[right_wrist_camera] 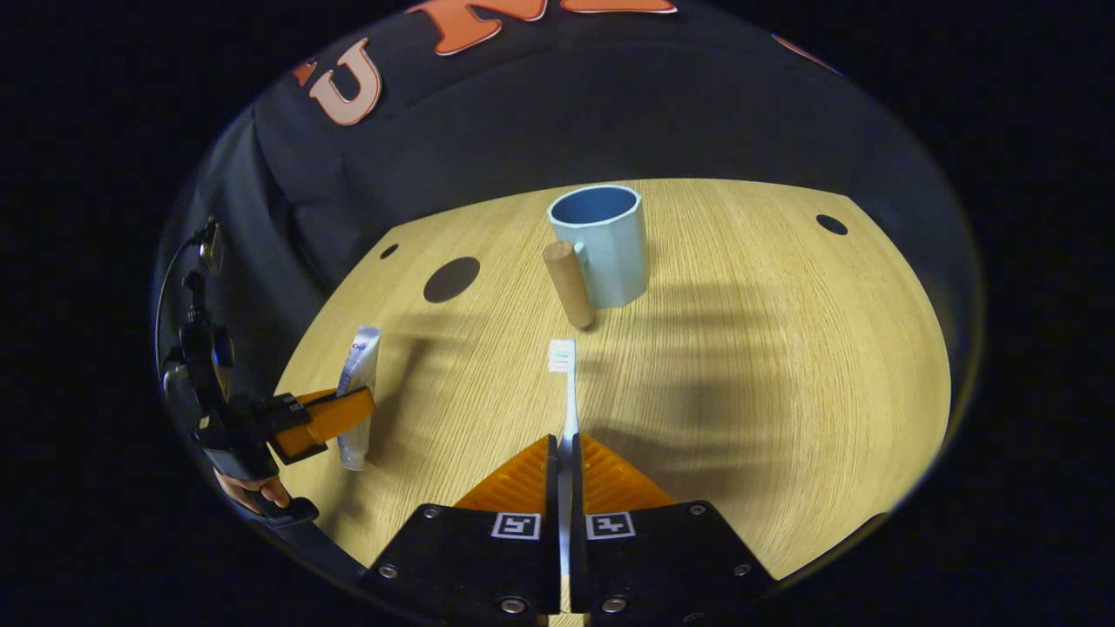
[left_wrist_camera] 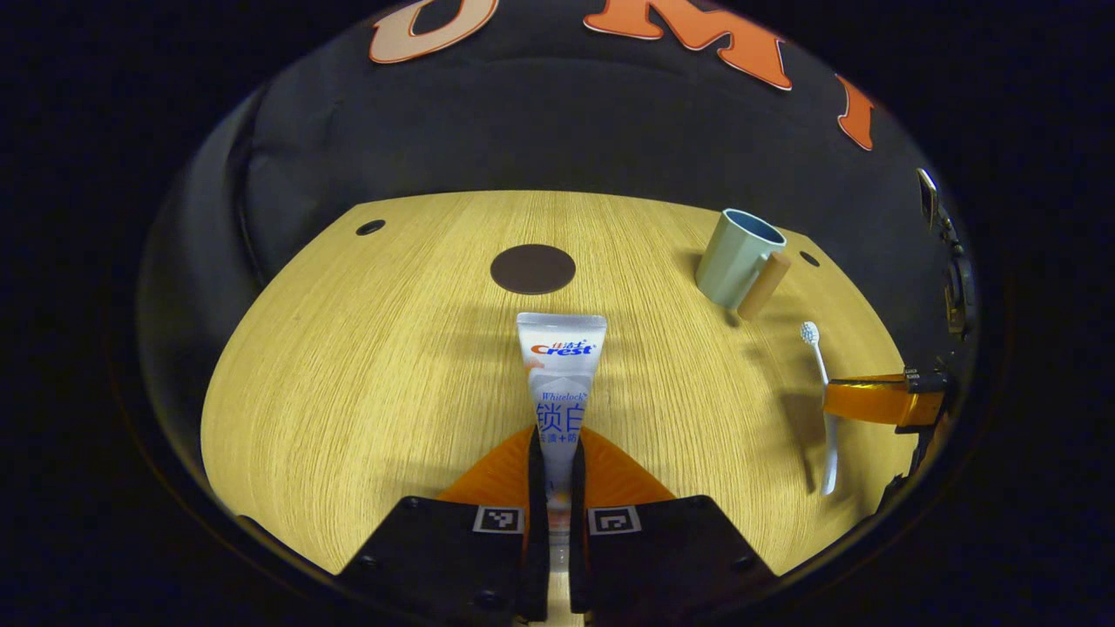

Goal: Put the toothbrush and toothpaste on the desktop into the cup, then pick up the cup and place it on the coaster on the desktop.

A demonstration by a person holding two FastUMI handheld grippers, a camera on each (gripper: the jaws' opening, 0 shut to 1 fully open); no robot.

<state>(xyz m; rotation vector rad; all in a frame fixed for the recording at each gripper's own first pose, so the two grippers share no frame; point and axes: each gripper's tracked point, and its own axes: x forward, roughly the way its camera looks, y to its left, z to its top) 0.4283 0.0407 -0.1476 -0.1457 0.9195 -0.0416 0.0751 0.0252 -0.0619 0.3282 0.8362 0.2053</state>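
In the left gripper view the left gripper (left_wrist_camera: 557, 453) has both fingers clamped on the lower part of the toothpaste (left_wrist_camera: 560, 383); the tube runs forward from between them, its flat crimped end pointing toward the coaster (left_wrist_camera: 532, 268). The tube's cap end is hidden between the fingers. In the right gripper view the right gripper (right_wrist_camera: 564, 453) is clenched on the handle of the toothbrush (right_wrist_camera: 566, 392), with the bristle head sticking out ahead toward the cup (right_wrist_camera: 601, 244). The rest of the handle is lost between the fingers.

Bare wood of the desktop (left_wrist_camera: 366, 366) lies open on each side of the tube, and the right gripper view shows a wide free stretch of desktop to the right of the cup, reaching to the curved far edge. The coaster sits near the back edge, well apart from the cup. Small dark holes (right_wrist_camera: 832, 225) mark the far corners of the desktop.

The cup stands upright with its wooden handle (right_wrist_camera: 569, 283) turned toward the right gripper. Its blue inside looks empty as far as the rim lets one see; the bottom is out of sight.

At the left rim of the right gripper view, a hand (right_wrist_camera: 253, 492) holding the left gripper is partly cut off.
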